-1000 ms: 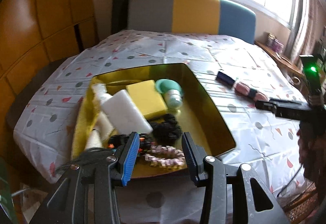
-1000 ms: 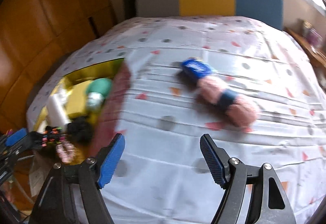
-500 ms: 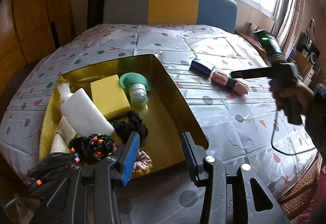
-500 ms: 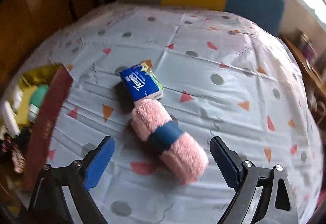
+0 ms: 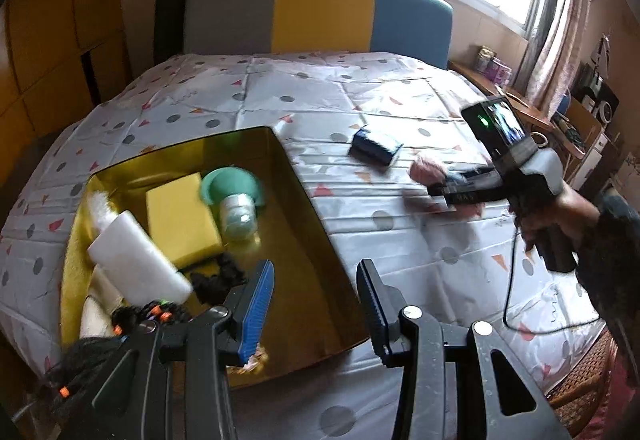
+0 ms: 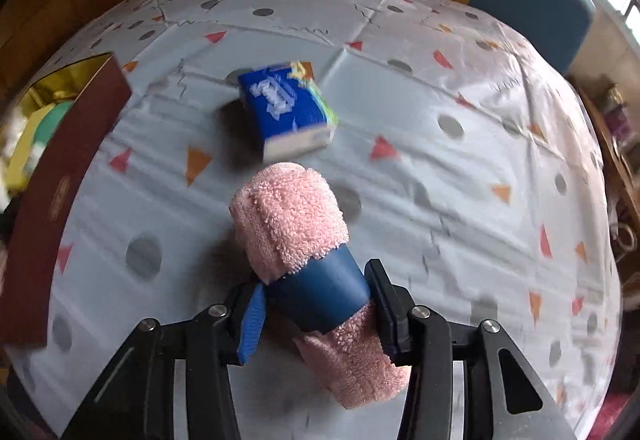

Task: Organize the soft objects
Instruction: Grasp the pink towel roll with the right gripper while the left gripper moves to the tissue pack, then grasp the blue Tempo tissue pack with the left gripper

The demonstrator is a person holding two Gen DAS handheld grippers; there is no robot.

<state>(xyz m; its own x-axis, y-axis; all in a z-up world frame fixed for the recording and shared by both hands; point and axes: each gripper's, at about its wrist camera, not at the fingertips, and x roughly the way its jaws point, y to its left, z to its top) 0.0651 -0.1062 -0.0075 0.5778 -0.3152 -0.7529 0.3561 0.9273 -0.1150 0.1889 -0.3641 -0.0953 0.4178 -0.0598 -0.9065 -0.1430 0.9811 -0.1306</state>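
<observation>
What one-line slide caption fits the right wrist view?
Right gripper closing on the blue band of a rolled pink towel on the patterned bed cover, a blue tissue pack lying just beyond.

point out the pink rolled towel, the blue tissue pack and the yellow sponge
pink rolled towel [image 6: 292, 216]: right wrist view, on its fluffy upper end above the blue band.
blue tissue pack [image 6: 280, 100]: right wrist view, on its printed top face.
yellow sponge [image 5: 180, 216]: left wrist view, on its flat top.

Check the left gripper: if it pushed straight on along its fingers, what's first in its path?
Probably the gold floor of the box: the left gripper, jaws apart and empty, points down into its bare near corner. Depth is unclear.
</observation>
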